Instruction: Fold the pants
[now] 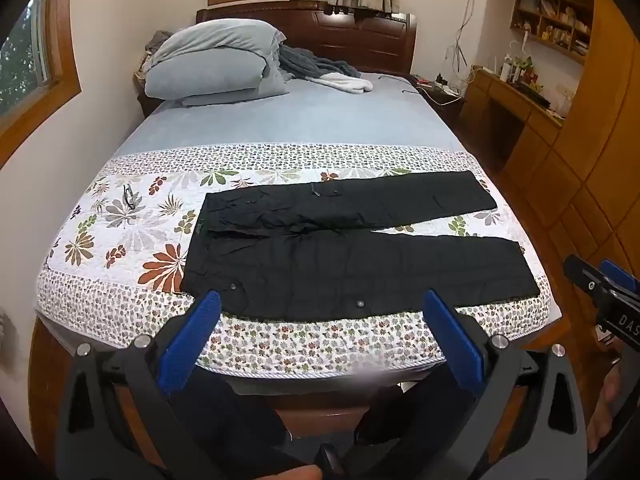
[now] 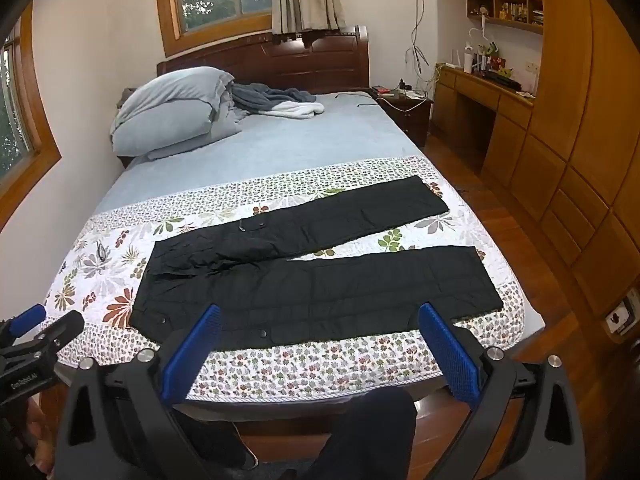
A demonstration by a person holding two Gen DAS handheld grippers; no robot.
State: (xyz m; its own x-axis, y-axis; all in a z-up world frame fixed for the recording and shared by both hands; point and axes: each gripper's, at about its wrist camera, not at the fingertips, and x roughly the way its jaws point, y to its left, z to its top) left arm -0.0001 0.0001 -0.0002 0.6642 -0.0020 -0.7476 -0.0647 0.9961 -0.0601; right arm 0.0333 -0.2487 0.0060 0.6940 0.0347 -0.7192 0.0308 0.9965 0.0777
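Observation:
Black pants [image 1: 340, 240] lie flat on the floral quilt [image 1: 120, 236] at the foot of the bed, waist to the left, both legs spread apart to the right. They also show in the right wrist view [image 2: 320, 276]. My left gripper [image 1: 320, 304] is open and empty, held above the bed's near edge by the pants' near side. My right gripper [image 2: 320, 320] is open and empty, also short of the near leg. The right gripper shows at the left wrist view's right edge [image 1: 600, 280]; the left gripper shows at the right wrist view's left edge [image 2: 36, 332].
Blue pillows [image 1: 216, 64] and a grey blanket [image 1: 320, 68] lie at the headboard end. A small dark object [image 1: 129, 196] lies on the quilt left of the pants. A wooden desk and cabinets [image 2: 560, 140] stand right of the bed, over wood floor.

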